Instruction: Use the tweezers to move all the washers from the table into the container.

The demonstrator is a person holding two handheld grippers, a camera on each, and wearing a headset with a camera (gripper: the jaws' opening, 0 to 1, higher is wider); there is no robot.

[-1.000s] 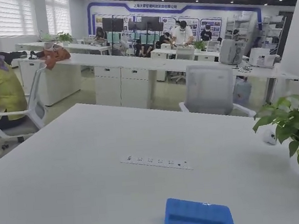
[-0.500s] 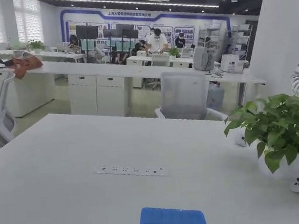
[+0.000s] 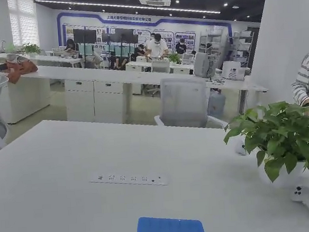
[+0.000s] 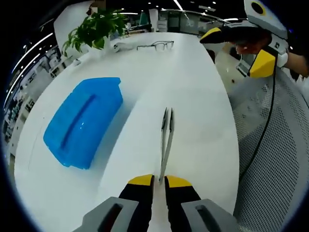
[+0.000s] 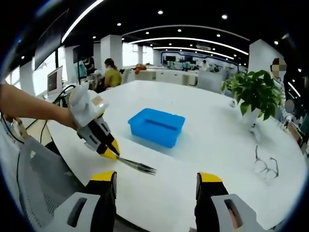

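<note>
**Tweezers in hand, head camera panned right, no washers found yet**

Tweezers (image 4: 166,140) are clamped at their rear end in the left tongs (image 4: 160,182), whose jaws are nearly closed on them. The tips point forward over the bench (image 3: 52,171); I can't tell if they touch it.

The right tongs (image 5: 157,177) are spread wide and hold nothing.

Over the last second the head view swung right. The plant (image 3: 283,139) came in and the container (image 3: 169,230) slid left along the bottom edge. That's my camera moving: container and power strip (image 3: 129,179) kept their places relative to each other.

So there's no task progress, and I see no washers on the bench or in the container. My guess is they're small or out of frame. I need to look down before reaching.

Clearance:
- The container sits just left of the tweezers.
- Open bench lies ahead of the tips.
- The bench edge runs close on the right, with a mesh chair (image 4: 270,159) beyond it.
- Glasses (image 5: 265,166) and the plant are well clear on the far side.
</note>
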